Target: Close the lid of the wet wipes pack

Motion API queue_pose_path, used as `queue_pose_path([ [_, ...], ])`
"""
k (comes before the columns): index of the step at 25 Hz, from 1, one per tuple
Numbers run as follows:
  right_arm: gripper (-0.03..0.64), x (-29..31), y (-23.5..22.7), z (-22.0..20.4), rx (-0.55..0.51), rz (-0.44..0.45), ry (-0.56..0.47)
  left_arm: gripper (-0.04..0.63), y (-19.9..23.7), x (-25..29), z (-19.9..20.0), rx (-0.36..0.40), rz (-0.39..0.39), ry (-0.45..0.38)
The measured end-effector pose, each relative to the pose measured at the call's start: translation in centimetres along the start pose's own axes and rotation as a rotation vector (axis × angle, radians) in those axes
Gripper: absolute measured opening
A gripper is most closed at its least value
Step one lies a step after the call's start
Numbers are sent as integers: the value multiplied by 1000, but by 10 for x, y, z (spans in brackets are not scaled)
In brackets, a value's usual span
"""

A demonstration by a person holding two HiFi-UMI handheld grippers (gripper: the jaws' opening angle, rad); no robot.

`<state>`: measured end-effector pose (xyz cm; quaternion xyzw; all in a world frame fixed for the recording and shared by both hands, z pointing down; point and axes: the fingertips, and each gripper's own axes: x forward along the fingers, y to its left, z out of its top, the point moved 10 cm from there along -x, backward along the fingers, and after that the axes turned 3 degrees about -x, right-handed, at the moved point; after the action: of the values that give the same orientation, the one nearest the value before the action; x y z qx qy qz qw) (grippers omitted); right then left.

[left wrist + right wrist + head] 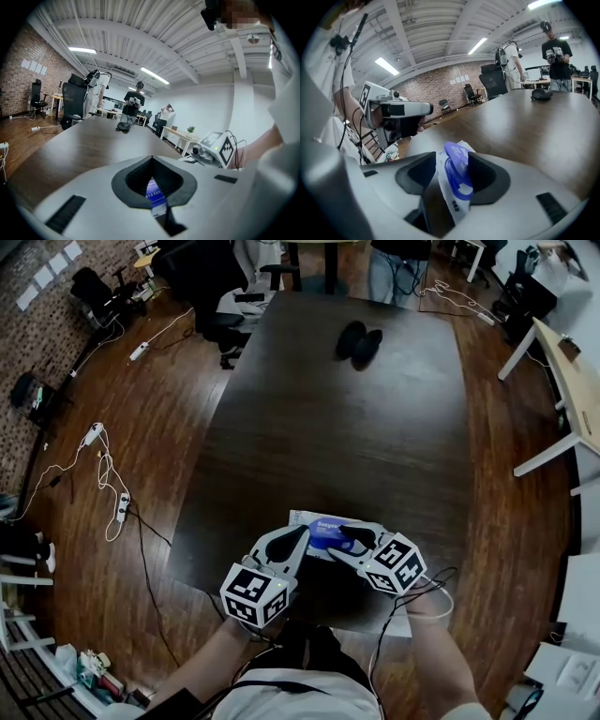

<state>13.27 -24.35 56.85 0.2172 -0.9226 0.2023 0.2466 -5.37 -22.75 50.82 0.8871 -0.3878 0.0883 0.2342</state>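
**Listener:** Where was the pack, and how were you holding it?

**Me:** The wet wipes pack [322,524] sat at the near edge of the dark table [347,427], right in front of me. My right gripper [450,164] pinched it, with white wrapper against one pad and the blue lid [458,174] against the other. The lid's flap stood open. My left gripper [151,160] had its tips pressed together, and a sliver of blue-and-white wrapper looked caught in the slit between them.

**Listener:** How would you close the lid well?

**Me:** I judged it best to anchor the wrapper with one gripper and free the other. The free one would press the flap flat onto its ring until it seated, without crushing the soft pack.

**Listener:** Any writing?

**Me:** There was white print on the blue label and dark marks along the wrapper's edge. All of it was too small to read.
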Motion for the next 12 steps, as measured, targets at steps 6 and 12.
queue_pose_path([
  [6, 197, 5, 2, -6, 49, -2, 1, -2, 0, -4, -3, 3, 3, 0],
  [12, 67, 3, 2, -8, 55, -37, -12, 0, 0, -9, -6, 1, 8, 2],
])
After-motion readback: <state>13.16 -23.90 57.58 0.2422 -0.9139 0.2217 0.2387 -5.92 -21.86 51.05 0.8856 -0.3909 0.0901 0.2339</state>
